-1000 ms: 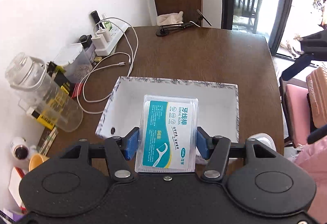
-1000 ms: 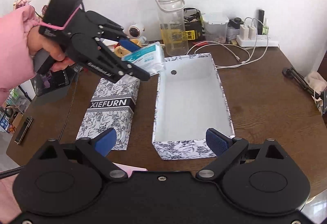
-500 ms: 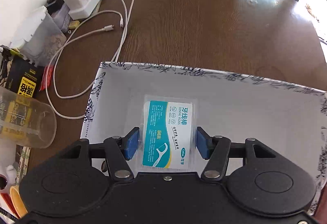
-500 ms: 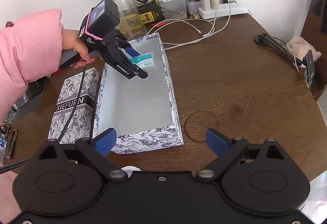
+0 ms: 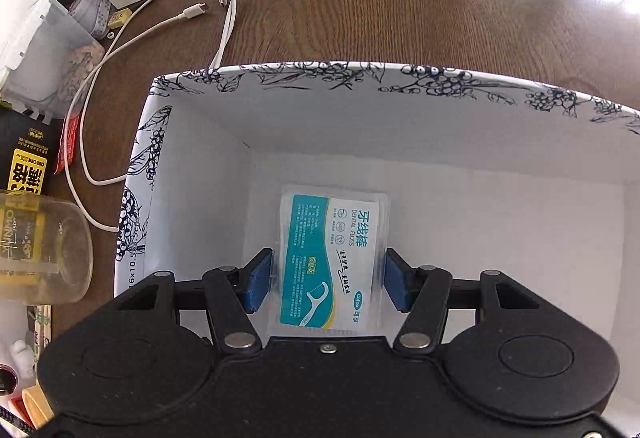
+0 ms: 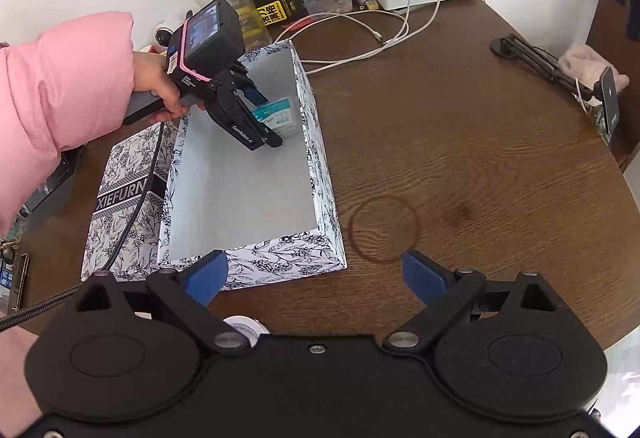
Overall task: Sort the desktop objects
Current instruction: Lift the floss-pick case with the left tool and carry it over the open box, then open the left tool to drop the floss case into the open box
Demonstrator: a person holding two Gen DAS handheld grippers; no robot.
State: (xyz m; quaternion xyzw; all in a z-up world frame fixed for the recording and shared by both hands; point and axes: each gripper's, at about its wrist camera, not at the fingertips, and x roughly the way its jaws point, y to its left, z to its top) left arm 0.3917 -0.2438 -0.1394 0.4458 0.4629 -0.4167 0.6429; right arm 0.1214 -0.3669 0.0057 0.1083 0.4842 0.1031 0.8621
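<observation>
Blue pads of the left gripper (image 5: 328,280) stand either side of a teal-and-white dental floss packet (image 5: 334,258), low in the centre of the left wrist view. On the left pad's side a thin strip of box floor shows between pad and packet; the right pad sits at the packet's edge, and whether it touches cannot be told. So it is not clear whether the jaws grip the packet or have just let go. The packet lies well down inside the floral-printed box (image 5: 360,78), near its upper-left inner corner, its printed face toward the camera.

In the right wrist view the same packet (image 6: 276,114) appears in the upper middle of the frame, in the far end of the box (image 6: 316,158), partly covered by the left gripper (image 6: 264,122). A hand (image 6: 160,82) in a pink sleeve (image 6: 60,90) holds that gripper from the left edge. The right gripper (image 6: 316,274) fills the bottom of the frame with its jaws spread wide and nothing between them, above the near end of the box and the brown wooden table (image 6: 480,158). The box lid (image 6: 124,194), marked XIEFURN, lies just left of the box.
</observation>
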